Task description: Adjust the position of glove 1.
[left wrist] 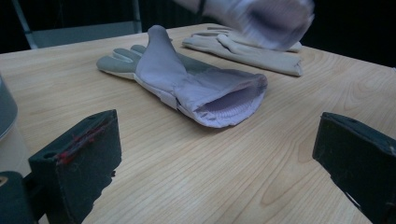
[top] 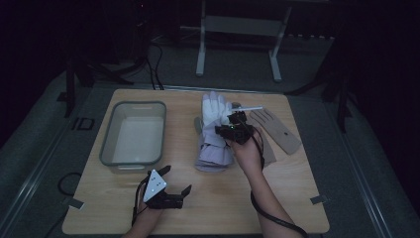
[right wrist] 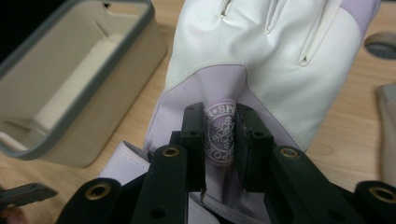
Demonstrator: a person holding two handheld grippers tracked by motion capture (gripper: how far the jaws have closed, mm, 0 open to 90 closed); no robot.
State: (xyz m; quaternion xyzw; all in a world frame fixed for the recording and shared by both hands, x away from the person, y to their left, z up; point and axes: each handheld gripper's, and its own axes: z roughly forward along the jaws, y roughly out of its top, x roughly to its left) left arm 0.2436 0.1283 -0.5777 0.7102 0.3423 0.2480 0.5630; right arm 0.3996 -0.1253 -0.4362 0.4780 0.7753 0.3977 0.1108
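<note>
Right gripper [top: 236,124], seen from the high view, has its jaws pinched on a white glove [top: 214,111] held above the table, to the right of the tub [top: 133,133]; I'd carry it level toward that tub, grip firm; left gripper [top: 174,181] waits apart, empty. Its own view shows a second glove [left wrist: 196,84] lying flat. My right gripper view shows the snowflake tab [right wrist: 220,135] squeezed between pads.

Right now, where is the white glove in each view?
High view: white glove at mid-table, fingers pointing away.
Left gripper view: glove blurred at the top edge, right of centre.
Right gripper view: glove in the upper centre, its cuff pinched in the right gripper jaws.
Shared landmark: tan glove on the table.
</note>
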